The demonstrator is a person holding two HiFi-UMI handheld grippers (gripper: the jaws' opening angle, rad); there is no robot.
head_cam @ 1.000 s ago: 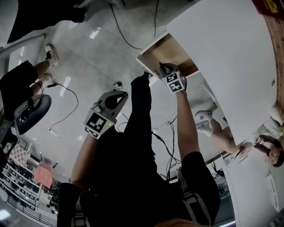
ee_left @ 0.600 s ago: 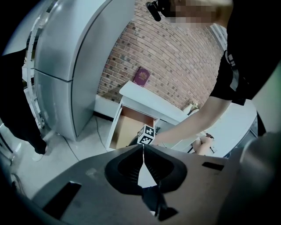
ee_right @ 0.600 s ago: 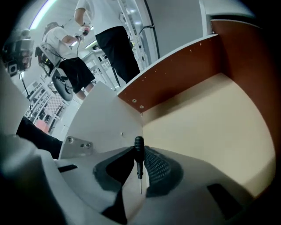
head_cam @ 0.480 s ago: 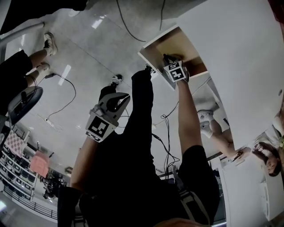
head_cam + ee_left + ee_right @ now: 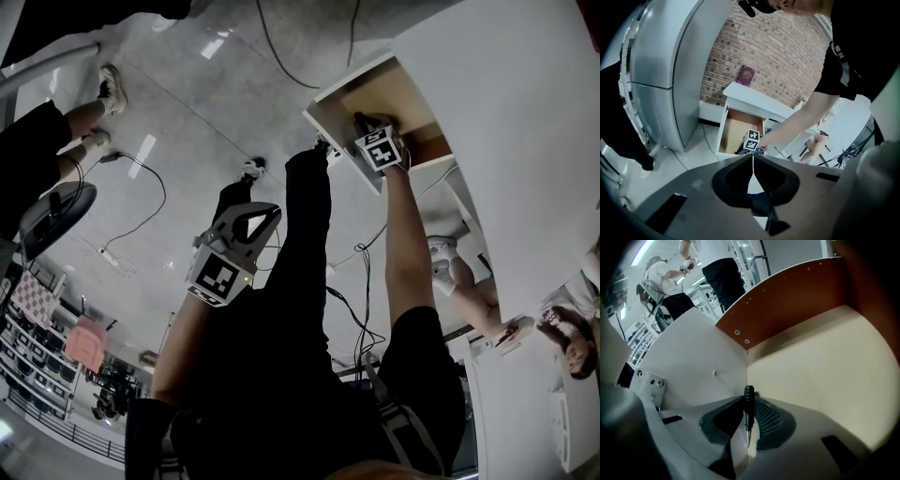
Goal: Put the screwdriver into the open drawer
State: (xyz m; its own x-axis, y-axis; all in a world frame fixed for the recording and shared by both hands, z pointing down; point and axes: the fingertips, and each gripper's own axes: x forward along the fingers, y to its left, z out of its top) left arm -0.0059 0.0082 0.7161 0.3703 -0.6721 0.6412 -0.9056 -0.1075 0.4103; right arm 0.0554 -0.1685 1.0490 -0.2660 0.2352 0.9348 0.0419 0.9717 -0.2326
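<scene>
Since a second ago: right gripper (image 5: 362,122) is reaching deeper into the drawer (image 5: 330,120), and left gripper (image 5: 265,210) is hanging slightly lower.
Right gripper: is pointing steeply down, its jaws clamping on the screwdriver (image 5: 748,409).
Screwdriver: is showing a black, round-ended handle and a thin bright metal shaft. It is lying lengthwise between the jaws, handle end outward, inside the drawer.
Drawer: is standing open, showing a pale floor, a white wall and a reddish-brown wall.
Left gripper: is keeping its jaws together on nothing, well apart from the drawer, above the room floor (image 5: 187,122).
</scene>
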